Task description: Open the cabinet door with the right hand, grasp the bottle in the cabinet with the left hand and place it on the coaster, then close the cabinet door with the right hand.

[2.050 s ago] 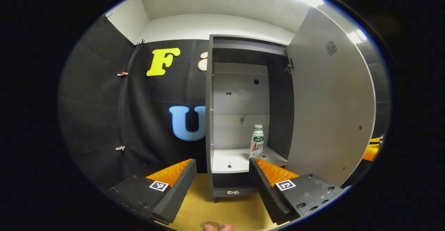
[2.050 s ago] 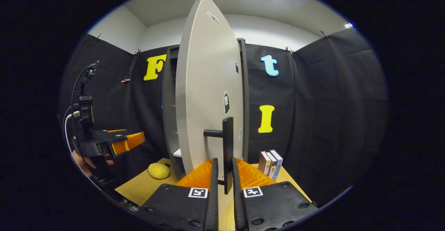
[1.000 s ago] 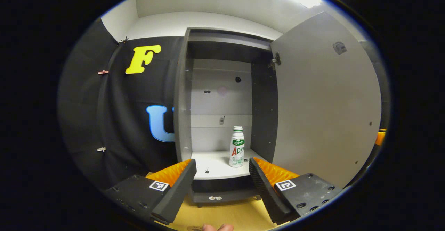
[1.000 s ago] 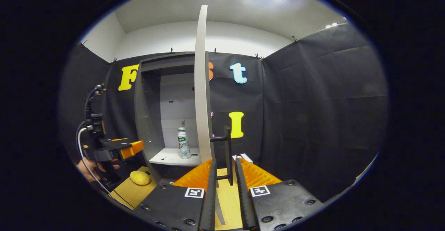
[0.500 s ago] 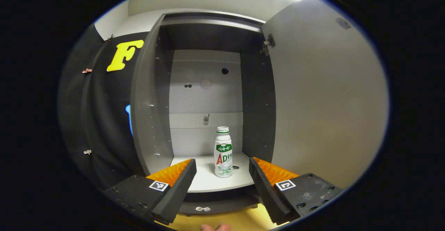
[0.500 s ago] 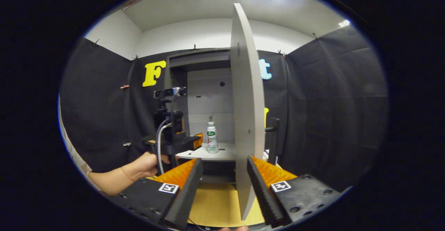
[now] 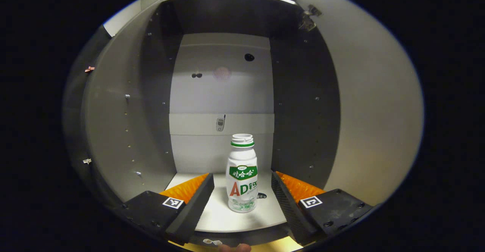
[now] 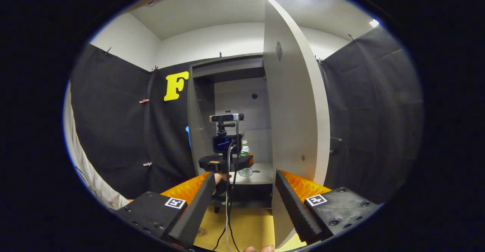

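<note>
A white bottle [image 7: 242, 172] with a green and red label stands upright on the pale shelf [image 7: 223, 218] inside the grey cabinet [image 7: 151, 104]. My left gripper [image 7: 242, 177] is open, one finger on each side of the bottle and a little short of it, touching nothing. From the right gripper view, the left gripper's back and camera mount [image 8: 226, 161] sit at the cabinet mouth and hide most of the bottle [image 8: 246, 171]. The cabinet door [image 8: 295, 104] stands wide open, its dark handle [image 8: 335, 146] on the far side. My right gripper [image 8: 245, 174] is open and holds nothing.
The cabinet stands on a yellow table [image 8: 250, 225] against the black cloth wall. A cable [image 8: 227, 214] hangs from the left gripper. A small round disc [image 8: 202, 232] lies on the table near the front. A white sleeve [image 8: 87, 172] shows at the left.
My right gripper swung the door open, let go of the handle, opened and drew back. My left gripper moved forward into the cabinet until the bottle stands between its open fingers.
</note>
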A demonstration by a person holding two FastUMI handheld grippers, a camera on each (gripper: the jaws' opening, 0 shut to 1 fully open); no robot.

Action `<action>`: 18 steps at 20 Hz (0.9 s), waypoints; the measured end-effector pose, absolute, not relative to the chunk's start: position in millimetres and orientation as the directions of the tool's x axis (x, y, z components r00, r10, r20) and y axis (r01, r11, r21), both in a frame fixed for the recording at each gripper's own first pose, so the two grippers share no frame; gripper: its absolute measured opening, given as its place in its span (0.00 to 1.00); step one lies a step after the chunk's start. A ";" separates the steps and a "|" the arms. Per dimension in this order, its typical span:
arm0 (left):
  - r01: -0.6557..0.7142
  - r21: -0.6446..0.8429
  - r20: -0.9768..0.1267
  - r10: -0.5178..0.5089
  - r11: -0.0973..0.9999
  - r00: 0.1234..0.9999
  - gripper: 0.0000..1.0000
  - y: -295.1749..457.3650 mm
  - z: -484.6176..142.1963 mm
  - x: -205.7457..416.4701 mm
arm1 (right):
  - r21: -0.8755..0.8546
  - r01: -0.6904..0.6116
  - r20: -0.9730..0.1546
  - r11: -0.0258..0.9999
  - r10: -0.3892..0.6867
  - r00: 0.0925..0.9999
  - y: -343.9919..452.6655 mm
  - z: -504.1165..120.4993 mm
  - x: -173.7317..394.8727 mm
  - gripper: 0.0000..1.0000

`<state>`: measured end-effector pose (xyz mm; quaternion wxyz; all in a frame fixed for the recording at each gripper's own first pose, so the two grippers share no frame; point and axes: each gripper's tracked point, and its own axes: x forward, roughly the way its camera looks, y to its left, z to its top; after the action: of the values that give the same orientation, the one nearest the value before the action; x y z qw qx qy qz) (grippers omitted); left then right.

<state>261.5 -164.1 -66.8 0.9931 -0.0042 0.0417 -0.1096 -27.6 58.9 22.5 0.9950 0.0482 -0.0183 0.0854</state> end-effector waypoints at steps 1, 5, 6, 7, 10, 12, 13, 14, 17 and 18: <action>0.216 -0.016 -0.088 -0.217 0.976 0.972 0.96 -166.8 -72.2 271.6 | 0.094 -0.172 0.048 0.981 0.168 0.985 57.1 22.4 -25.8 0.99; 0.199 0.019 -0.096 -0.196 0.980 0.976 0.96 -171.4 -83.7 303.9 | 0.099 -0.182 0.048 0.978 0.178 0.983 58.2 20.8 -19.4 0.96; 0.197 0.026 -0.101 -0.194 0.980 0.976 0.96 -172.6 -86.0 310.0 | 0.090 -0.185 0.048 0.979 0.181 0.982 59.0 20.4 -17.9 0.95; 0.194 0.033 -0.106 -0.190 0.980 0.976 0.96 -173.3 -88.8 315.6 | 0.083 -0.185 0.045 0.979 0.182 0.982 59.1 17.5 -15.5 0.95; 0.195 0.025 -0.105 -0.192 0.980 0.976 0.93 -175.3 -92.1 323.3 | 0.092 -0.202 0.039 0.975 0.199 0.979 62.1 18.0 -16.6 0.96; 0.201 0.023 -0.105 -0.198 0.979 0.975 0.78 -175.8 -91.1 320.4 | 0.094 -0.210 0.043 0.973 0.207 0.977 60.6 18.8 -15.1 0.95; 0.201 0.025 -0.102 -0.197 0.979 0.975 0.76 -174.2 -89.6 319.8 | 0.091 -0.213 0.048 0.973 0.210 0.977 60.7 18.7 -15.0 0.95; 0.203 0.029 -0.099 -0.199 0.979 0.975 0.76 -173.4 -86.5 317.5 | 0.090 -0.213 0.050 0.973 0.209 0.977 60.4 18.0 -14.9 0.95; 0.197 0.033 -0.077 -0.194 0.980 0.978 0.76 -159.9 -75.0 297.8 | 0.088 -0.210 0.046 0.974 0.207 0.977 59.6 14.7 -15.5 0.95; 0.195 0.035 -0.075 -0.192 0.980 0.978 0.76 -155.1 -70.9 291.0 | 0.088 -0.207 0.046 0.974 0.203 0.978 58.8 14.7 -15.4 0.95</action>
<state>291.0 -155.1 -70.9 0.9944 0.0209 0.0359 -0.0973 -15.4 58.8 14.7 0.9934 0.0463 -0.0185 0.1031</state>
